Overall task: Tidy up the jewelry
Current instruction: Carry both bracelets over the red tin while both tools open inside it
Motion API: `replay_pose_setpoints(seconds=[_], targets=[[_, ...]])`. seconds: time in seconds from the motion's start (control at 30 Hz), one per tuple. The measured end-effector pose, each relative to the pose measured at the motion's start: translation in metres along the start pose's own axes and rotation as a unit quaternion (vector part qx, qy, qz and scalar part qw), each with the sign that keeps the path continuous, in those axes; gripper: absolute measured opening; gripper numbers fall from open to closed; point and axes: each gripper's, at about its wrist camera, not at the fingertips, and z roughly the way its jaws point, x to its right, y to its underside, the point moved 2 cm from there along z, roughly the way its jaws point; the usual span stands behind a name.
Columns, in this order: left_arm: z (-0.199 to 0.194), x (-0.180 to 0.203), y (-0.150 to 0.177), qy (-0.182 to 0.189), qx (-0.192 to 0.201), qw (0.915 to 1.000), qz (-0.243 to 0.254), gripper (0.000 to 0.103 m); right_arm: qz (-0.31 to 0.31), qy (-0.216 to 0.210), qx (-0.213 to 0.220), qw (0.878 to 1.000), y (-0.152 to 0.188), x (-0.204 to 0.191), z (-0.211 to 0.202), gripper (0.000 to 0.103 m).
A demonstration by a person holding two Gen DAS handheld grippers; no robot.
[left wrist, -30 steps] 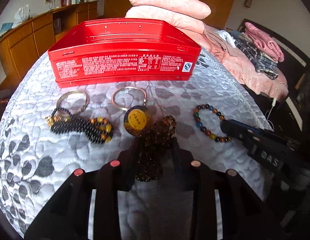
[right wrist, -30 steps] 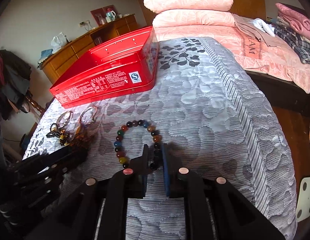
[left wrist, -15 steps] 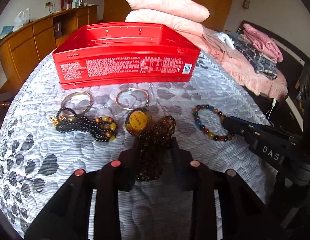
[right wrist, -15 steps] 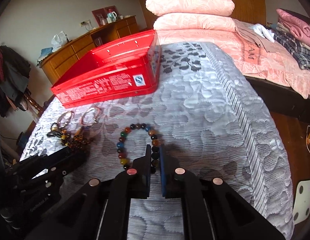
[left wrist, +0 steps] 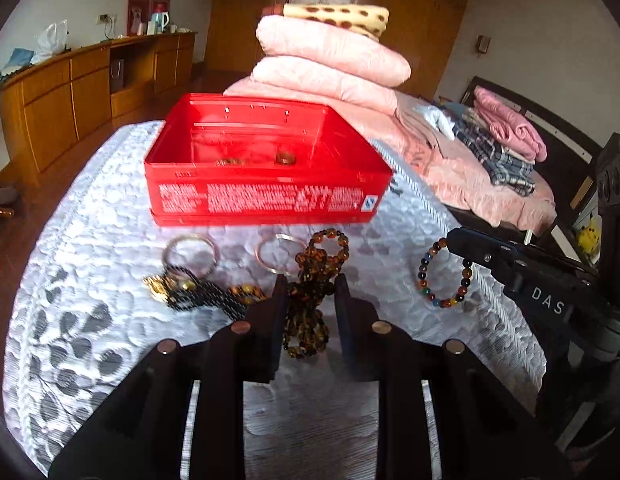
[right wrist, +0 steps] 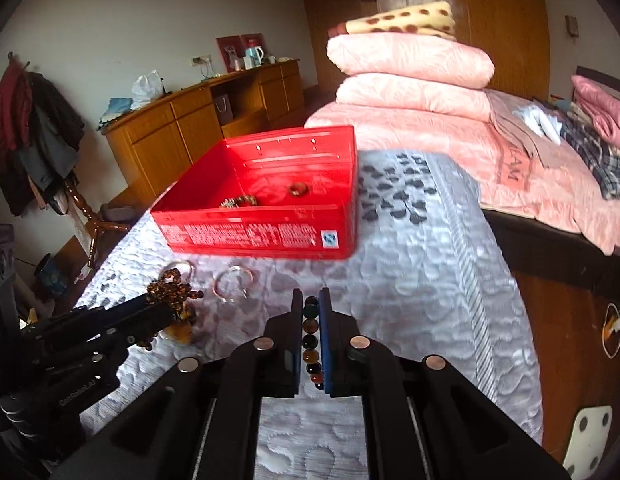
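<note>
Both grippers carry beads toward the red tin (right wrist: 266,216) on the quilted bed (right wrist: 429,280). The right gripper (right wrist: 311,340) has its jaws narrowed on the multicoloured bracelet (right wrist: 311,340); the left gripper (left wrist: 310,300) pinches the amber bead strand (left wrist: 310,300), strand running lengthwise between its jaws. The tin lies straight ahead of both, apparently nearer the left.

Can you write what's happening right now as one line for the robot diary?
left tongs: gripping brown bead string | right tongs: gripping colorful bead bracelet | both lifted | red tin: open
</note>
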Motion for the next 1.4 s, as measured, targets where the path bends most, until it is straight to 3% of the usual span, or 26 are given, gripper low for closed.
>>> replay_pose_setpoints(seconds=[0.27,0.53,0.8,1.07,1.1,1.13,1.17,1.2,1.33,1.4], targets=[[-0.012,-0.014,-0.034,-0.013,0.033,0.9993,0.002,0.022,-0.020,-0.011,0.029,0.999,-0.042,-0.014,-0.001,0.008],[-0.009,-0.026,-0.089,-0.040,0.074,0.9964,0.004,0.022,-0.023,-0.027,0.053,0.998,-0.088,-0.030,0.018,0.008],[0.035,-0.047,-0.122,-0.056,0.061,0.9965,-0.011,0.022,-0.013,-0.034,0.039,0.999,-0.105,-0.035,0.065,0.008],[0.073,-0.064,-0.123,-0.060,0.035,0.9974,-0.021,0.022,-0.006,-0.039,0.018,0.999,-0.104,-0.034,0.105,0.008],[0.076,-0.065,-0.122,-0.061,0.031,0.9975,-0.019,0.023,-0.008,-0.034,0.015,0.999,-0.103,-0.034,0.108,0.013],[0.079,-0.066,-0.121,-0.063,0.025,0.9975,-0.018,0.025,-0.008,-0.030,0.016,0.999,-0.101,-0.034,0.109,0.028],[0.080,-0.067,-0.121,-0.064,0.025,0.9974,-0.019,0.033,-0.008,-0.026,0.020,0.999,-0.100,-0.034,0.109,0.034],[0.079,-0.069,-0.121,-0.064,0.029,0.9973,-0.021,0.046,-0.009,-0.023,0.022,0.999,-0.099,-0.033,0.107,0.034],[0.059,-0.071,-0.120,-0.071,0.060,0.9955,-0.020,0.054,0.000,-0.015,0.031,0.999,-0.093,-0.027,0.099,0.039],[0.043,-0.073,-0.119,-0.083,0.080,0.9932,-0.018,0.066,0.002,-0.002,0.043,0.999,-0.088,-0.023,0.089,0.049]])
